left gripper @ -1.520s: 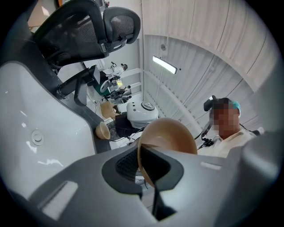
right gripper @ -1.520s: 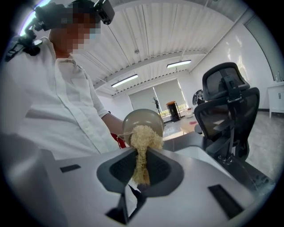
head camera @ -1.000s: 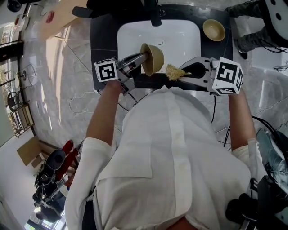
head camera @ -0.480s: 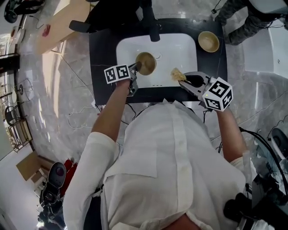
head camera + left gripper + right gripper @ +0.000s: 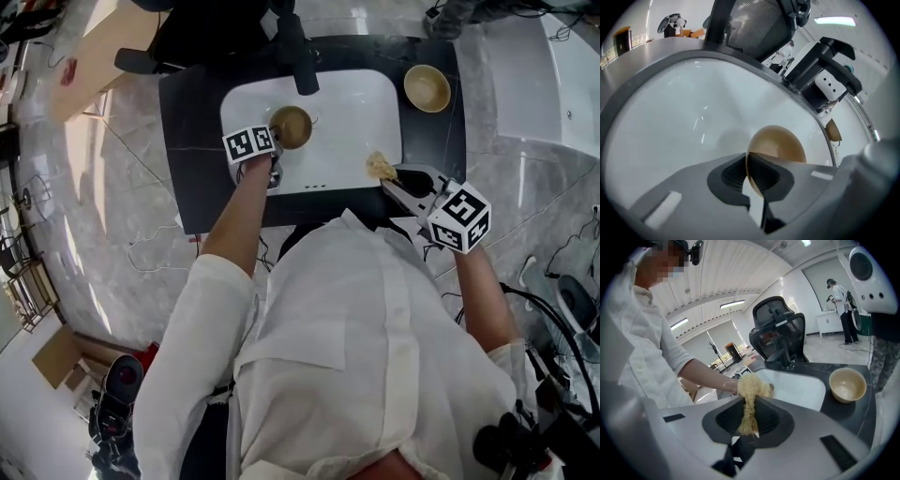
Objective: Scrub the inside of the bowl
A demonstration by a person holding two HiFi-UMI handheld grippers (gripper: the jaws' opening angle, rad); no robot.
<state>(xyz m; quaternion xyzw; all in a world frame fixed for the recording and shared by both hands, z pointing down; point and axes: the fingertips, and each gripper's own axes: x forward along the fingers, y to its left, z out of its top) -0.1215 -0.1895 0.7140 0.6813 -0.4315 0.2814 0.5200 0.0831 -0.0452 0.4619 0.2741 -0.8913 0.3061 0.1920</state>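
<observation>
A tan bowl (image 5: 292, 127) sits low in the white sink (image 5: 356, 103), mouth up, near the basin's left side. My left gripper (image 5: 277, 141) is shut on its near rim; in the left gripper view the rim (image 5: 749, 161) runs between the two pads and the bowl (image 5: 780, 143) bulges beyond them. My right gripper (image 5: 390, 176) hovers at the sink's front right edge, shut on a yellowish fibre scrubber (image 5: 380, 166). The scrubber (image 5: 751, 390) sticks up out of the jaws in the right gripper view, apart from the bowl.
A second tan bowl (image 5: 427, 88) stands on the dark counter (image 5: 192, 141) right of the sink, also seen as the second bowl (image 5: 847, 384). A black faucet (image 5: 298, 56) rises behind the basin. An office chair (image 5: 780, 338) stands beyond the counter. A person (image 5: 841, 296) stands far off.
My left gripper has gone down into the sink with the bowl, which has turned from lying on its side to mouth up. The right gripper with the scrubber has drifted right, away from the bowl.
</observation>
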